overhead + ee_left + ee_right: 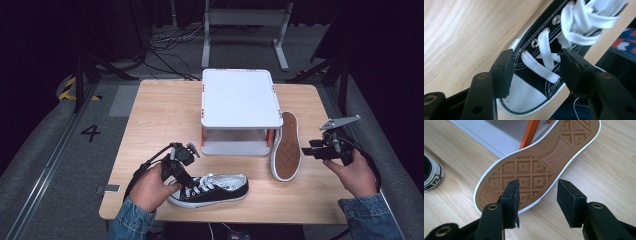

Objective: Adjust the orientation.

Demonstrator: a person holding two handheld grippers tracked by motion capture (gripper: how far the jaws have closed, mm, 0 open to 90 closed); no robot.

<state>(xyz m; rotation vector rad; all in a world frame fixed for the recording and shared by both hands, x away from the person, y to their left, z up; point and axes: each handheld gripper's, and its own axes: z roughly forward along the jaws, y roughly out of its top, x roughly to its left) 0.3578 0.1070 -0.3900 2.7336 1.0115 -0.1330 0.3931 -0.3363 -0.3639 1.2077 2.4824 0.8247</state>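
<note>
Nearest us, at the lower middle of the high view, we see the black canvas sneaker with white laces and white rubber sole [212, 190] standing upright on the light wooden table [160, 110]. Its long axis runs left to right across the frame, toe at the left and heel at the right. Our left hand-held gripper [186, 176] sits over the toe end; in the left gripper view its jaws straddle the laced front [541, 62] with gaps on both sides, spread apart and pressing on nothing.

At the right, our right hand-held gripper [306, 148] stands open and empty. Just left of it, the second sneaker [287, 146] lies on its side, its tan patterned sole [534, 170] facing that gripper, its long axis running near to far, leaning against the white two-tier rack with orange posts [240, 97].
</note>
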